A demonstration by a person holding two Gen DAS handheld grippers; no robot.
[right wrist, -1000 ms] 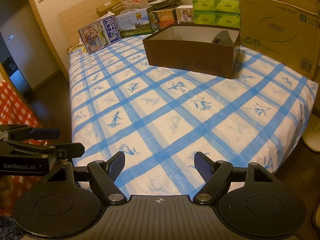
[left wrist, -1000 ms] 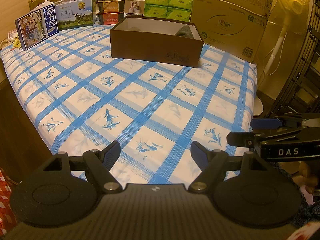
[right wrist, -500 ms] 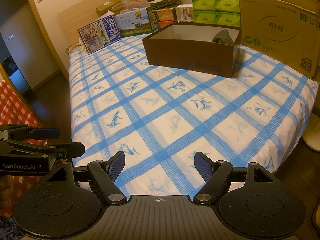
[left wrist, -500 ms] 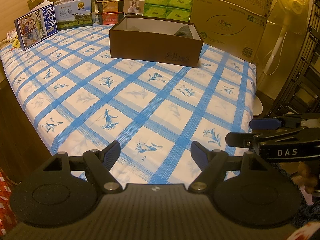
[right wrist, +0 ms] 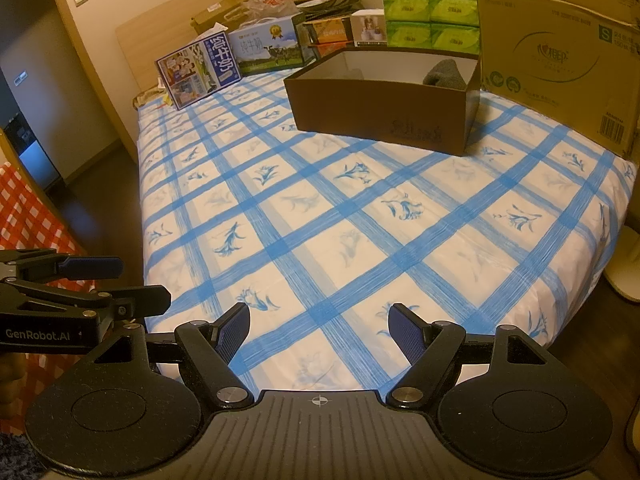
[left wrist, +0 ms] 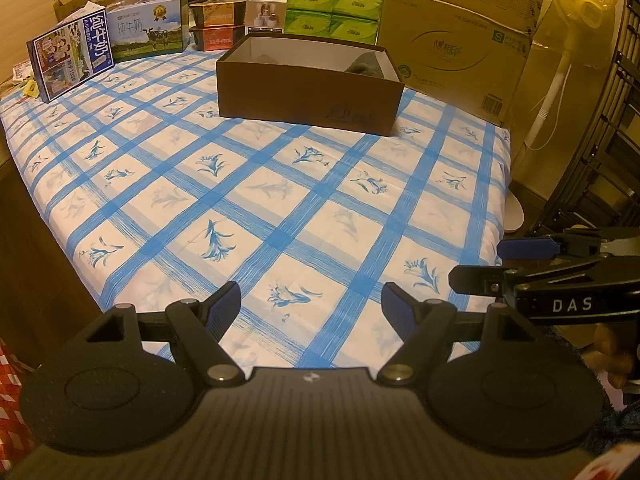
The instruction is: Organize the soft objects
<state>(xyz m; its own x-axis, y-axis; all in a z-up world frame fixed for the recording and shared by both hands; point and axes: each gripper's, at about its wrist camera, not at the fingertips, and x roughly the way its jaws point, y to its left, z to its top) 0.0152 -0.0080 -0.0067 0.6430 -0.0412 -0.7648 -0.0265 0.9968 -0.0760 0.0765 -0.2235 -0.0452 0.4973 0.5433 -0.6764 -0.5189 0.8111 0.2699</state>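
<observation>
Since a second ago: nothing shifted, both held at the bed's near edge. Left gripper, right gripper: fingers apart, empty. Grey soft item: inside brown box, far end. Sorting seemingly done.

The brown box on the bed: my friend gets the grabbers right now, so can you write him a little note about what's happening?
Left gripper: open, holding nothing, over the near edge of the bed.
Right gripper: open, holding nothing, beside the left one.
Brown box: at the far side of the bed, lid off, with a grey soft thing inside at its right end.
Done: that grey piece is in the box.
Left: no other loose soft things show on the bed; look around before finishing.
</observation>
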